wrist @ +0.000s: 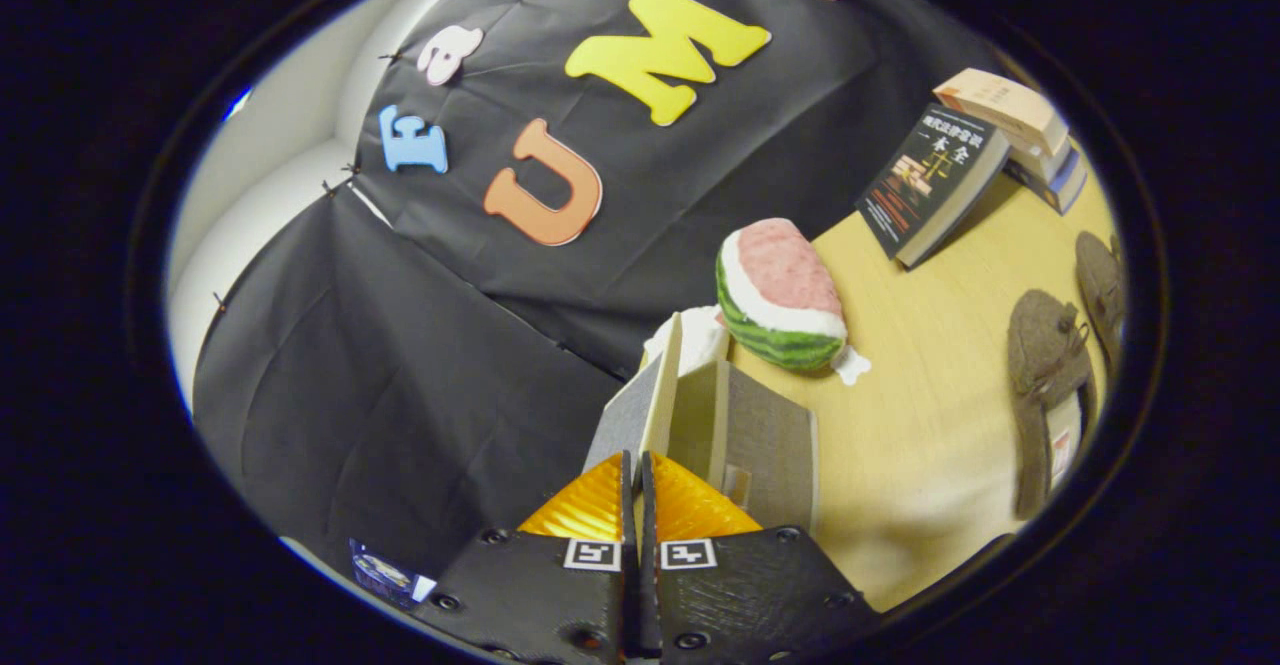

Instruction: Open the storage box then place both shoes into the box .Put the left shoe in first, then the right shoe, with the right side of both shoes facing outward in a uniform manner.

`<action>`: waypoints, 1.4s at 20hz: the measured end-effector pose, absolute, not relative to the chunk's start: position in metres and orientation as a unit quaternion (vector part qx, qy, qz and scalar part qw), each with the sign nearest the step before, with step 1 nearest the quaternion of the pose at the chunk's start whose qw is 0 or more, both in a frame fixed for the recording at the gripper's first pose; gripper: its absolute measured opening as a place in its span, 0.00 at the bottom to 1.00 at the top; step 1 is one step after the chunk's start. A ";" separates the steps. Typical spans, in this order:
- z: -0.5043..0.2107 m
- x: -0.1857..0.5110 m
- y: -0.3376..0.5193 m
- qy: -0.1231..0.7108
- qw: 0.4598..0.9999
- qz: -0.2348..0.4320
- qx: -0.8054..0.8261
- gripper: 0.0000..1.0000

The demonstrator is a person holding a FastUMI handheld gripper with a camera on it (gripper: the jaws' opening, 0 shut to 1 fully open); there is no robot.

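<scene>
The claw (638, 470) has its 2 orange fingers (585, 505) pressed together on the thin cream edge of the storage box lid (640, 405), which stands raised and tilted. Both fingers press on the panel edge; only a narrow dark seam separates them. The finger bases are cut off below.

The storage box (760, 435) is just ahead of the fingers, toward 1 o'clock from them. It is grey fabric with cream inner walls. Its interior is largely hidden by the lid and by the viewing angle; the contents cannot be determined. A small white object (700, 335) behind the box, at 12 o'clock from it, is partly covered and cannot be identified.

A watermelon-slice toy (785, 295) lies on the tabletop (930, 415) beyond the box, at 1 o'clock from the fingers, apart from the box.

The 2 shoes are at 3 o'clock from the box, well apart from it. The near shoe (1045, 385) is brown and fuzzy, with its opening visible. The far shoe (1100, 285) is partly cut off. Which one is left or right cannot be determined.

A dark book (930, 180) leans against a stack of books (1020, 120) at 2 o'clock from the toy. The stack is partly cut off.
</scene>
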State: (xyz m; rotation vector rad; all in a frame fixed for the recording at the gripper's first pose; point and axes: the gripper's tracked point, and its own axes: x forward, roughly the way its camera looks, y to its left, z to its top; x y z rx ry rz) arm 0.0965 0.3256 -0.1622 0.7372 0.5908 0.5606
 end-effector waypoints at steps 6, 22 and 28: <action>-0.083 0.100 0.375 0.240 0.866 0.311 0.308 0.00; -0.051 0.093 0.547 0.207 0.887 0.382 0.158 0.41; -0.036 0.099 0.479 0.141 0.941 0.296 0.083 0.85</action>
